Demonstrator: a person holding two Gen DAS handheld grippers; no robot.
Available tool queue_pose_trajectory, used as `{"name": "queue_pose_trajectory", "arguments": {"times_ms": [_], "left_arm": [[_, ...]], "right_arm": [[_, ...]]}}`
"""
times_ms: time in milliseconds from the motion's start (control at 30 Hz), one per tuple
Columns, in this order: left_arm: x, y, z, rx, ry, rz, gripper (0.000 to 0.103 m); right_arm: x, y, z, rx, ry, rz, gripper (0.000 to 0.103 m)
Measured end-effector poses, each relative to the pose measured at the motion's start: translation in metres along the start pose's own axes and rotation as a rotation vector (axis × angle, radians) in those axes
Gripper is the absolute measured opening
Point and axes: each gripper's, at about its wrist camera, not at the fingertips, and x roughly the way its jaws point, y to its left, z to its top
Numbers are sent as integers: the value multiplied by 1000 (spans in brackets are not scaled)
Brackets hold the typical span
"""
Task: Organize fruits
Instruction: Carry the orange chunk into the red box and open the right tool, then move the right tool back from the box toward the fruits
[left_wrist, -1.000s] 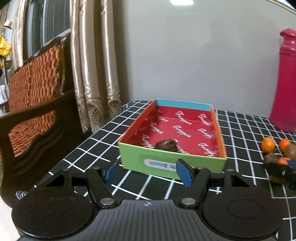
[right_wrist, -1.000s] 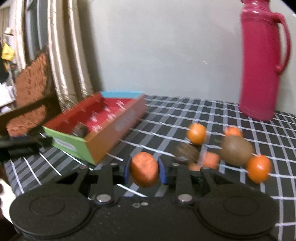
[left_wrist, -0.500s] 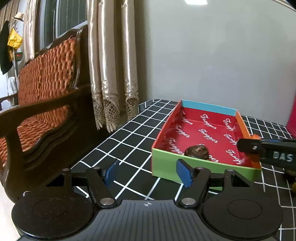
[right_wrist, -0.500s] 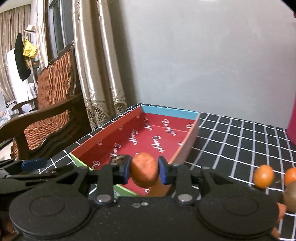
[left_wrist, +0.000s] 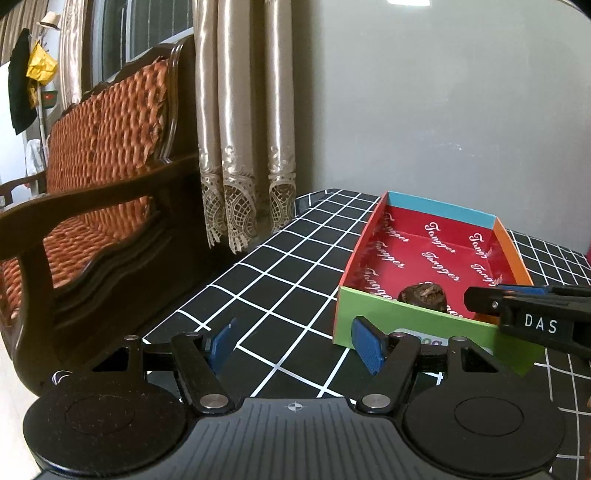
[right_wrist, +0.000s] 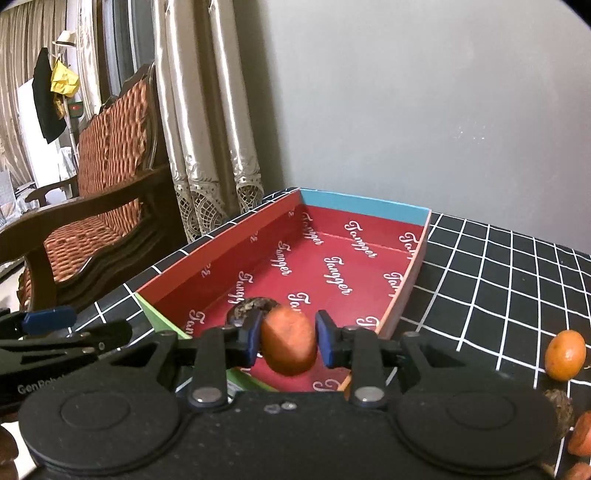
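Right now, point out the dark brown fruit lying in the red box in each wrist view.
Left wrist view: the dark brown fruit lies right of centre, just behind the box's green front wall.
Right wrist view: the fruit sits low at centre, partly hidden behind the right gripper and its orange fruit.
Shared landmark: the box's blue far wall.

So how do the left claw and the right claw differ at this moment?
The left claw stands open and empty, while the right claw carries an orange fruit between its pads. The left claw hangs over bare checked tablecloth beside the box; the right claw reaches over the box's near end, above the dark fruit. Both have blue pads.
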Motion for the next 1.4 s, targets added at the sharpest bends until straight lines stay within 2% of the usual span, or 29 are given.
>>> {"name": "queue_pose_trajectory", "arguments": {"times_ms": [233,400,600,700,867,1000,1100,1200,1400], "left_arm": [[-2,-4,1,-10,-1,0,68],[-10,-16,2,12,-23,-29,68],[-23,-44,1,56,-44,-86,68],[-30,-59,2,80,-54,-108,68],[-46,-90,2,128,-76,-164,68],[-56,-120,0,178,-85,-215,68],[-63,-146,-3,220,-87,-255,68],[-70,-176,-8,264,-85,-297,68],[-80,-228,-26,340,-79,-353,68]], "right_arm": [[-3,-6,0,25,-12,-8,36],[-22,-13,-2,33,-44,-21,37],[-59,-37,-11,73,-80,-65,50],[-80,-53,-18,93,-108,-135,53],[-115,-88,-32,109,-151,-331,54],[-139,-122,-46,170,-174,-462,62],[-157,-142,-57,215,-193,-531,63],[-174,-161,-69,254,-206,-574,63],[-196,-182,-81,305,-216,-604,64]]}}
